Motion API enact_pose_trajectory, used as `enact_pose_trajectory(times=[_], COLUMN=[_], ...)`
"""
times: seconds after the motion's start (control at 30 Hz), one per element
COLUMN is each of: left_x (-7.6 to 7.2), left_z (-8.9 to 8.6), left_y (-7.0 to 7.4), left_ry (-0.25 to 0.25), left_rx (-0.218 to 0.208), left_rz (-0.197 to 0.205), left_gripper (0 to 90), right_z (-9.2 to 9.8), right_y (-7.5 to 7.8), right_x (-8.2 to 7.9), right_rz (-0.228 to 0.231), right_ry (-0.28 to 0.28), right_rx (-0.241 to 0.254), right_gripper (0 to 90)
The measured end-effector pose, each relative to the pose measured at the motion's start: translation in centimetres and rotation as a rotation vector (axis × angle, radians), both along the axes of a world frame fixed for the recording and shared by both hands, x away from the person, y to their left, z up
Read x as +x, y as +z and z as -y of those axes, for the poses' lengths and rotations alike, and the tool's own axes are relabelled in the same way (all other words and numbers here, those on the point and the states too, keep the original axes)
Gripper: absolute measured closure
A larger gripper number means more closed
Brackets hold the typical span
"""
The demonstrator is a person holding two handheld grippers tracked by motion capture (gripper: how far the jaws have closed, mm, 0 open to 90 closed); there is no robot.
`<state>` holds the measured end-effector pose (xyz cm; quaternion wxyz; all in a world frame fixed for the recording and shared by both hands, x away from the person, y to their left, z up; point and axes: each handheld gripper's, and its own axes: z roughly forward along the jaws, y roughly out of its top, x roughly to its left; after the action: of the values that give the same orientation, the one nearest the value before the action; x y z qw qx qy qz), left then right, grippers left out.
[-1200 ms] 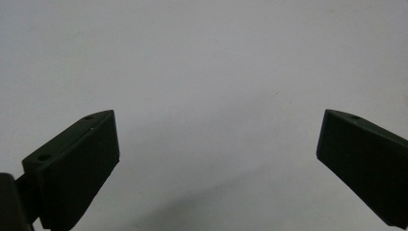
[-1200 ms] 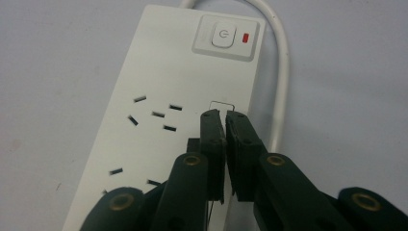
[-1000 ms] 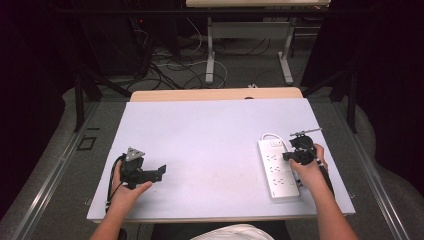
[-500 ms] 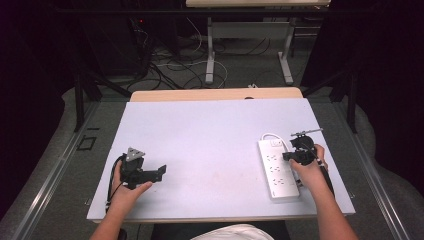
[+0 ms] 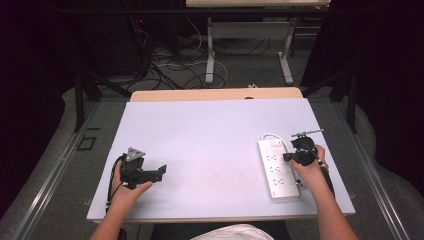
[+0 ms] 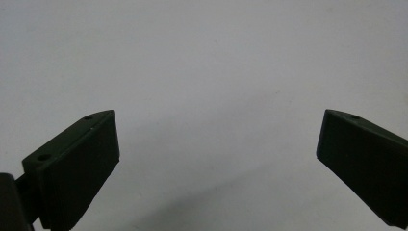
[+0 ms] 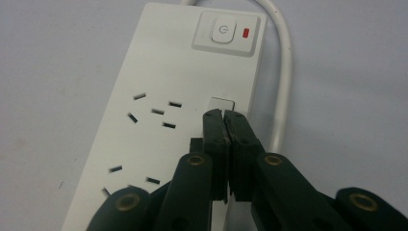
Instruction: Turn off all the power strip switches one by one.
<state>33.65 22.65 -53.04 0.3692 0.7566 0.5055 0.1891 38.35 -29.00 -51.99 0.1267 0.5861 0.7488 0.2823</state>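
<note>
A white power strip point(image 5: 277, 170) lies on the right side of the pale table point(image 5: 210, 130), its white cable point(image 7: 285, 72) looping around its far end. My right gripper point(image 5: 287, 157) is shut with nothing between its jaws. Its closed tips point(image 7: 226, 115) rest at a small white switch point(image 7: 222, 103) on the power strip point(image 7: 163, 91), just below the main power button point(image 7: 222, 31) and a red light point(image 7: 246, 32). Over bare table at the left, my left gripper point(image 5: 161, 171) stands open and empty; its black fingers point(image 6: 72, 168) are spread wide around the left gripper point(image 6: 219, 130).
A wooden table edge point(image 5: 215, 94) lies beyond the far side of the pale table. Behind it, cables point(image 5: 175, 60) and white desk legs point(image 5: 210, 50) sit on the dark floor.
</note>
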Motion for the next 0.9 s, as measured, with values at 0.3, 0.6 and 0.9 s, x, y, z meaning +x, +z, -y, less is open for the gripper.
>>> enact_pose_trajectory(times=[0.3,0.6,0.9], left_x=[0.0,0.0,0.0], left_z=[0.0,-0.1,0.0], left_y=[0.0,0.0,0.0], left_ry=[-0.002,0.001,0.005], left_rx=[-0.003,-0.006,-0.015], left_rz=[0.000,0.001,-0.007], left_gripper=[1.0,1.1,1.1], right_z=[-0.1,-0.1,-0.2], right_y=[-0.2,-0.2,0.0], right_x=[-0.3,-1.0,-1.8], right_rz=[0.029,0.050,0.054], right_ry=[-0.011,-0.019,-0.006], right_rx=[0.002,-0.004,-0.007], right_gripper=[86.9,86.6,86.4])
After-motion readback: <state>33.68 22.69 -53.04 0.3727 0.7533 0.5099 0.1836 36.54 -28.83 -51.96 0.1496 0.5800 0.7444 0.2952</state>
